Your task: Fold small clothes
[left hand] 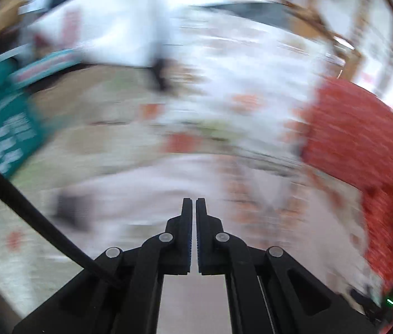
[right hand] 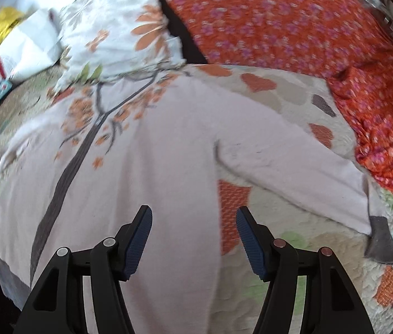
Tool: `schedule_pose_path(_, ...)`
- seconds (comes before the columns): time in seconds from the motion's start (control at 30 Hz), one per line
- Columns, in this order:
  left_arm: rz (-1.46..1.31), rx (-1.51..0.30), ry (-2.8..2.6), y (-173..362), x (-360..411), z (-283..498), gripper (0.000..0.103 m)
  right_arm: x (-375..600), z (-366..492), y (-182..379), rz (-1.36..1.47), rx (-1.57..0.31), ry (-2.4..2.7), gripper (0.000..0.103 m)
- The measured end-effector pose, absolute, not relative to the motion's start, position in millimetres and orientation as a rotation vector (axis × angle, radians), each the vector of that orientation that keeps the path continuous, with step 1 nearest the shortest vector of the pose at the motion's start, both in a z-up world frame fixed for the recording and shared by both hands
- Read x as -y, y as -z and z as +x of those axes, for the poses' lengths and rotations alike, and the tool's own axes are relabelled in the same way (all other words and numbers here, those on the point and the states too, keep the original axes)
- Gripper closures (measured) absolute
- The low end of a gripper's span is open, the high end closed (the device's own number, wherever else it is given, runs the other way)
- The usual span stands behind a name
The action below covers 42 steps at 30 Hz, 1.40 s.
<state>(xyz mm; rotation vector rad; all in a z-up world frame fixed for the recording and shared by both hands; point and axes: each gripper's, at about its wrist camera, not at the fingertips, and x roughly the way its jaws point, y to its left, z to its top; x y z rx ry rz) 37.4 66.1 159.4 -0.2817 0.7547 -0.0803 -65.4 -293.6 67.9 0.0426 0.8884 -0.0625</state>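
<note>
The pale pink long-sleeved top lies flat on the quilted bedspread, sleeve reaching toward 4 o'clock. Right claw is spread, empty; left claw is closed, empty.

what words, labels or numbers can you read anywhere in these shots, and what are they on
None can be read.
Teal package: white blocks of print, too blurred to read in the left wrist view, too small at the edge of the right wrist view.
White bag: red and dark marks, too blurred to read.
Pale pink garment: a printed tree with orange blossoms, no text.
</note>
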Motion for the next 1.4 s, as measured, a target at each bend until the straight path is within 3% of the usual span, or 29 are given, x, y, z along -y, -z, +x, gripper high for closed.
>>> schedule_pose_path(0.2,-0.228,-0.855,0.448,-147.5,88.5,36.0,0.099,344.5,-67.7,-77.1,0.181,-0.872,0.149,0.036)
schedule_pose_path(0.33,-0.182,-0.876,0.419,-132.4,99.3,22.9,0.082,360.2,-72.7,-76.2,0.253,-0.875,0.148,0.036)
schedule_pose_path(0.4,-0.148,-0.871,0.348,-126.5,81.9,15.1,0.067,357.8,-72.4,-72.2,0.276,-0.892,0.12,0.036)
schedule_pose_path(0.53,-0.167,-0.855,0.138,-115.1,3.6,15.3,0.059,335.7,-72.2,-63.5,0.248,-0.915,0.049,0.036)
schedule_pose_path(0.7,-0.249,-0.759,-0.232,-112.2,-132.6,6.5,0.03,277.0,-69.4,-58.2,0.084,-0.95,-0.037,0.036)
schedule_pose_path(1.0,-0.511,-0.685,-0.664,-98.1,-325.4,-38.2,0.027,67.1,-13.9,-89.6,0.024,-0.989,-0.475,0.036)
schedule_pose_path(1.27,-0.795,-0.68,-0.685,-79.0,-380.4,-60.8,0.026,-113.8,26.3,-82.9,-0.176,-0.915,-0.633,0.036)
schedule_pose_path(1.4,-0.814,-0.702,-0.683,-74.6,-384.7,-56.5,0.026,-177.7,19.0,-70.3,-0.414,-0.862,-0.686,0.036)
